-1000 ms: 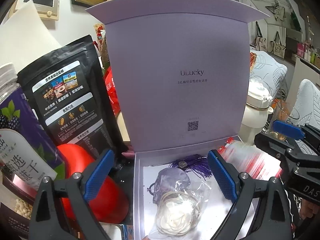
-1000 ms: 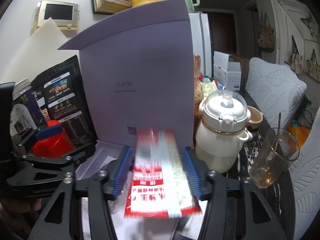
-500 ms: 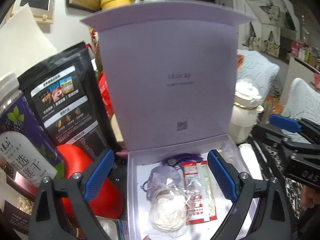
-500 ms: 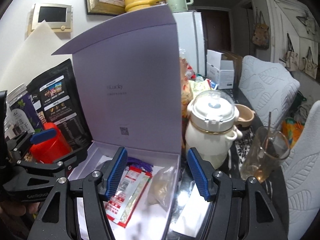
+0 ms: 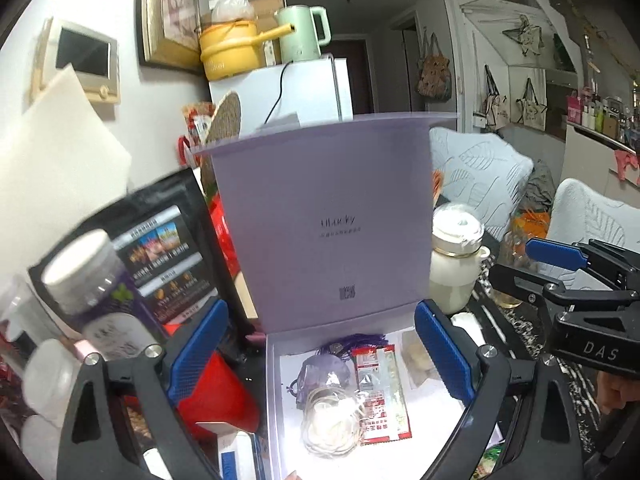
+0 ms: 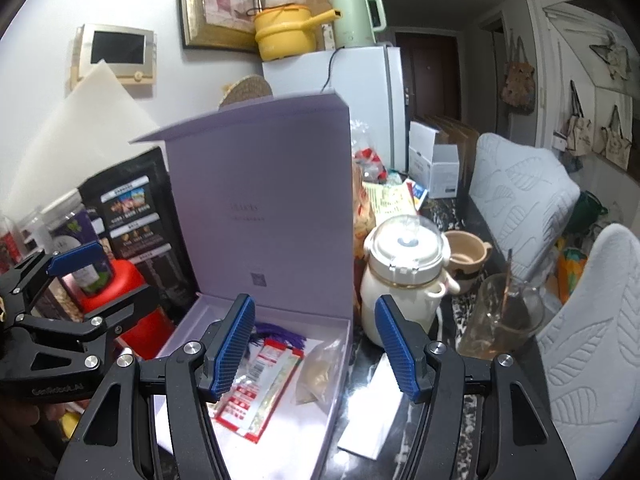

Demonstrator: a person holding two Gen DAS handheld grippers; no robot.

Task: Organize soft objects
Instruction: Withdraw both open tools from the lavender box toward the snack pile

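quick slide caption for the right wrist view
Open right tongs above the lavender box, where a red sachet lies beside a clear packet.

You've got a dark, speckled tabletop [image 6: 472,308], crowded. The lilac box [image 6: 248,312] sits on it with its lid upright. Just left of the box: a red container [image 6: 132,300], a black stand-up pouch [image 5: 168,248] behind that, then a purple-label jar [image 5: 100,304] with a white lid. Right of the box: a cream lidded pot [image 6: 404,280], touching or nearly touching the box wall. Behind the pot sits a small tan ceramic pot [image 6: 466,254]. A glass cup [image 6: 504,316] with a stick in it stands further right. A flat white packet [image 6: 372,412] lies beside the box's right wall.
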